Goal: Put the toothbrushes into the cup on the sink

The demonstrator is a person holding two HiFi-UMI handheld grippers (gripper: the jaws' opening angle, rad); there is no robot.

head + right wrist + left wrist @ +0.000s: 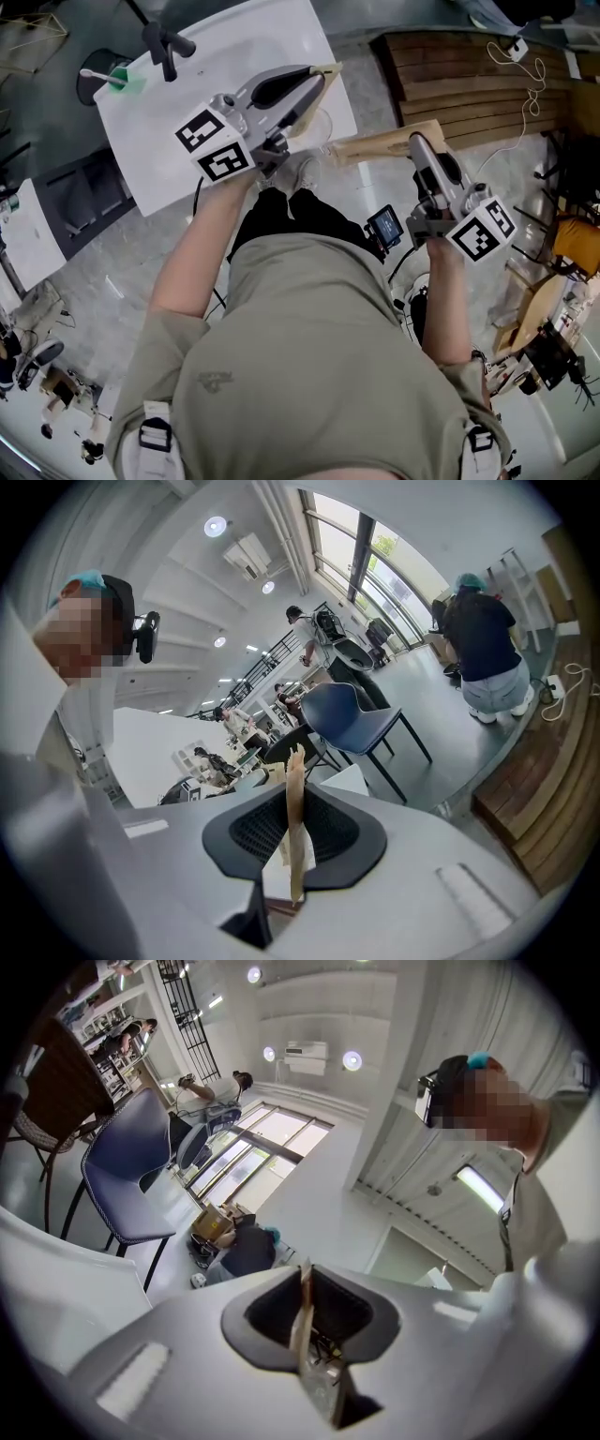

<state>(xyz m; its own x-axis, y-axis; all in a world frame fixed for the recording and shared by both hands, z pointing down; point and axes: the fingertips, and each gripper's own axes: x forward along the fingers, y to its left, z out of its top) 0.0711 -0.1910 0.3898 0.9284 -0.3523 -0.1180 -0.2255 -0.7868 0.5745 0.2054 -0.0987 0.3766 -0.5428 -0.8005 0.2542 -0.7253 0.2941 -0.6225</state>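
The white sink (178, 131) stands on a grey floor (94, 281), set at a slant in the head view. A black faucet (165, 42) rises from its far edge, towards the far left corner, with the shallow basin beside it. At that corner lie a small green thing (128, 81) and a white toothbrush (97, 75), whose head juts past the edge over something dark and round. A clear cup (323, 127) stands at the near right corner, partly covered.
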